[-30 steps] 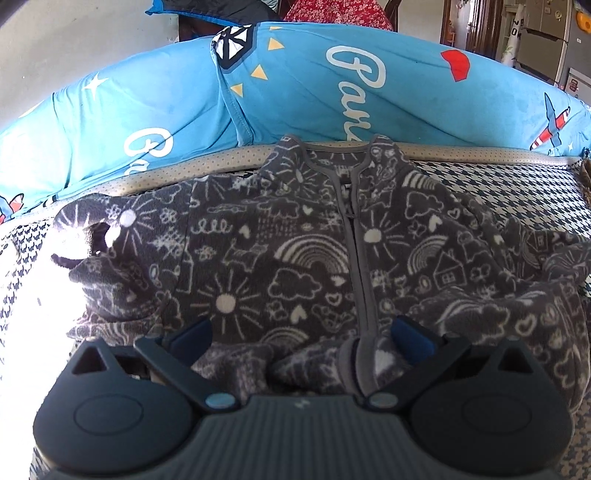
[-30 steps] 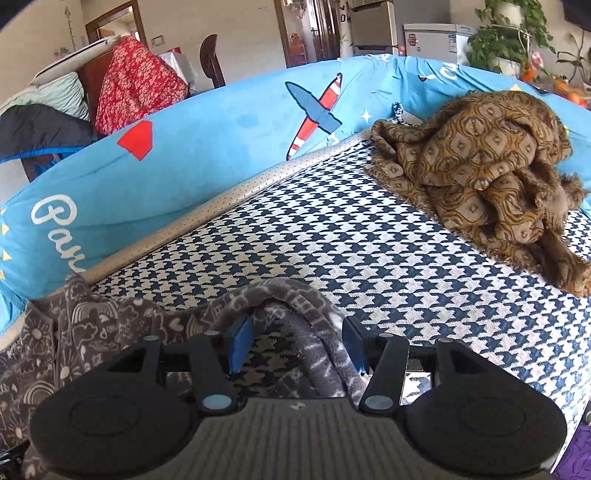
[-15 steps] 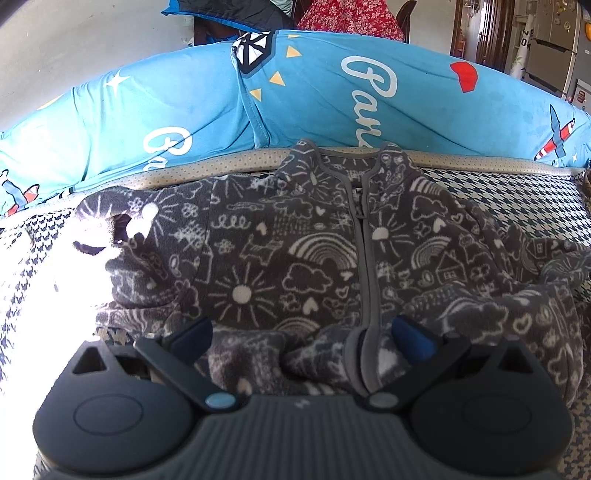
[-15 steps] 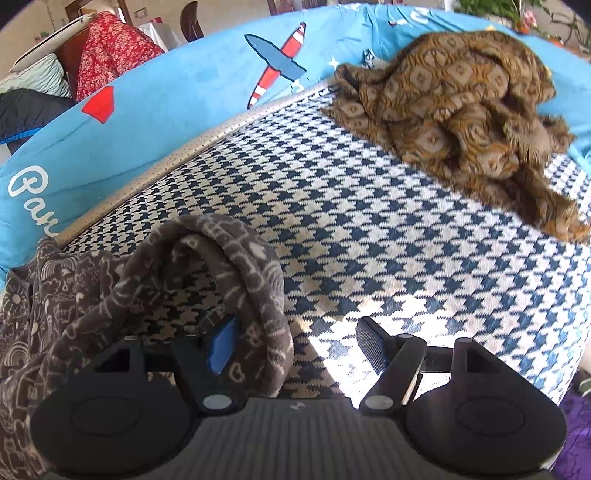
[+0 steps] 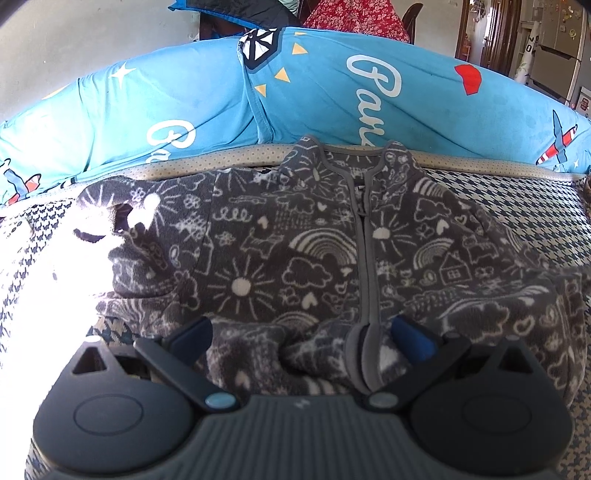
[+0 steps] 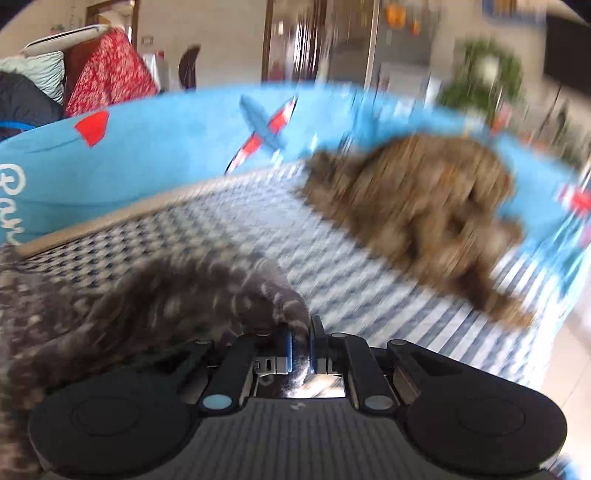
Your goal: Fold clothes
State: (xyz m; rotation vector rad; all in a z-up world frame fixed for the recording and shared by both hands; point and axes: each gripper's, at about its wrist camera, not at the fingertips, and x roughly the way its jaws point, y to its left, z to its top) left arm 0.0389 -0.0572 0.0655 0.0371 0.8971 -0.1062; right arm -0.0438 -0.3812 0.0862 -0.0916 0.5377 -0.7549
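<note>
The grey doodle-print fleece jacket (image 5: 295,251) lies zip-up on the houndstooth bed (image 5: 546,206). The right tongs (image 6: 300,341) have just closed on what seems its sleeve end (image 6: 273,291); a thin pinch could slip. The left tongs (image 5: 301,338) stand apart over the hem.

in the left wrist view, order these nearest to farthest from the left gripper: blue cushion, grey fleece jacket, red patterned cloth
1. grey fleece jacket, its hem bunched between the open fingers of the left gripper.
2. blue cushion, behind the jacket's collar.
3. red patterned cloth, top, beyond the cushion.
</note>
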